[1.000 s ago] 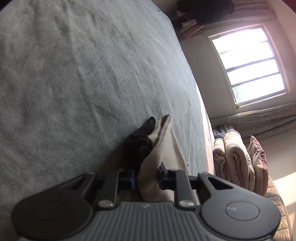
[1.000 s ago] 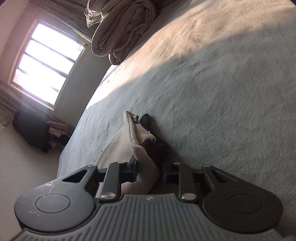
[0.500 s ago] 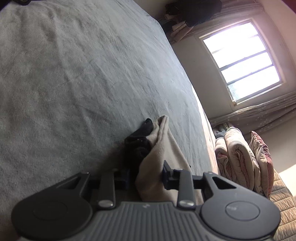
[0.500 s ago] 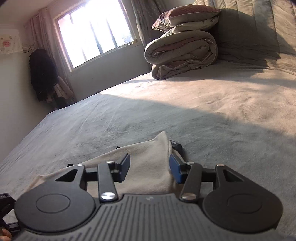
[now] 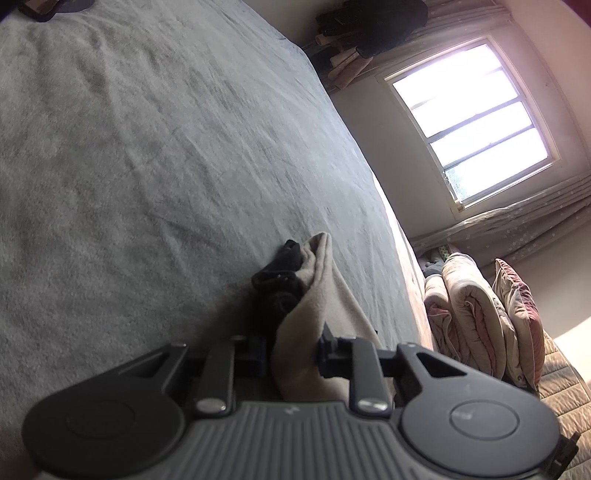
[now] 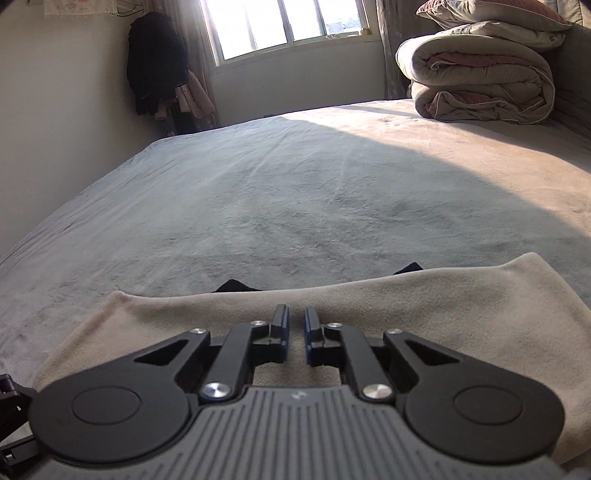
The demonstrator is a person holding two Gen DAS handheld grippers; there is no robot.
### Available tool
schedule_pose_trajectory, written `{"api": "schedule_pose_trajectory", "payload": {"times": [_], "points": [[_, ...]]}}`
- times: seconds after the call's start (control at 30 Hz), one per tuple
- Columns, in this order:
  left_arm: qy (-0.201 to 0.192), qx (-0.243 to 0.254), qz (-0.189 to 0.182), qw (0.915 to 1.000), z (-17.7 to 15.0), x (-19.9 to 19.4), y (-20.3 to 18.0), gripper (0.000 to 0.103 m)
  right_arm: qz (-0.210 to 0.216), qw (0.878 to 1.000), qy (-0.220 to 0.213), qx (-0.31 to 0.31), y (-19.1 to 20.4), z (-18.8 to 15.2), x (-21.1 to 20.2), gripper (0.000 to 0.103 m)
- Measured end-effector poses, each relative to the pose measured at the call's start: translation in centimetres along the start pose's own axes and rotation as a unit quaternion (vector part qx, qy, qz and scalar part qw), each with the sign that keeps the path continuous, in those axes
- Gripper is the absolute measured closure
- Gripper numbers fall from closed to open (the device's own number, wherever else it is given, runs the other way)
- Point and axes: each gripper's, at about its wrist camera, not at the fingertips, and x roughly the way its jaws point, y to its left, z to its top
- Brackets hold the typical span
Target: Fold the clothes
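Note:
A beige garment with a black piece folded inside it lies on the bed. In the left wrist view my left gripper is shut on a thick bunched edge of the beige garment, with cloth filling the gap between its fingers. In the right wrist view the beige garment lies spread flat across the front. Black corners peek out from under its far edge. My right gripper hovers over the cloth. Its blue-padded fingers stand almost together and hold nothing.
The grey bedspread stretches away ahead of the garment. A rolled quilt with a pillow on top sits at the bed's far right corner. Dark clothes hang in the corner beside the window.
My right gripper let go of the garment, levelled out and brought its fingers together. The cloth on that side now lies flat. The left gripper keeps its hold and has shifted only slightly.

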Motion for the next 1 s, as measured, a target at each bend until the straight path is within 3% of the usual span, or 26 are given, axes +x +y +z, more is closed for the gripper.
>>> {"api": "schedule_pose_trajectory", "payload": {"times": [0.13,0.33,0.53,0.87,1.0], "points": [[-0.006,0.011,-0.004,0.9999,-0.2,0.0,0.0,0.079,-0.006,1.000,0.011,0.002,0.1,-0.4,1.1,0.102],[-0.017,0.035,-0.017,0.9991,0.1,-0.8,-1.6,0.081,-0.013,1.000,0.027,0.006,0.2,-0.9,2.6,0.101],[-0.035,0.091,-0.049,0.9941,0.5,-2.2,-5.2,0.081,0.027,0.997,0.046,0.048,-0.4,-1.5,0.8,0.084],[-0.041,0.140,-0.068,0.9869,-0.8,-3.2,-8.5,0.082,0.093,0.986,0.076,0.119,-1.4,-2.4,-2.1,0.087],[-0.040,0.159,-0.084,0.9829,-1.2,-3.1,-10.2,0.082,0.110,0.978,0.073,0.161,-3.8,-1.3,-3.3,0.084]]}}
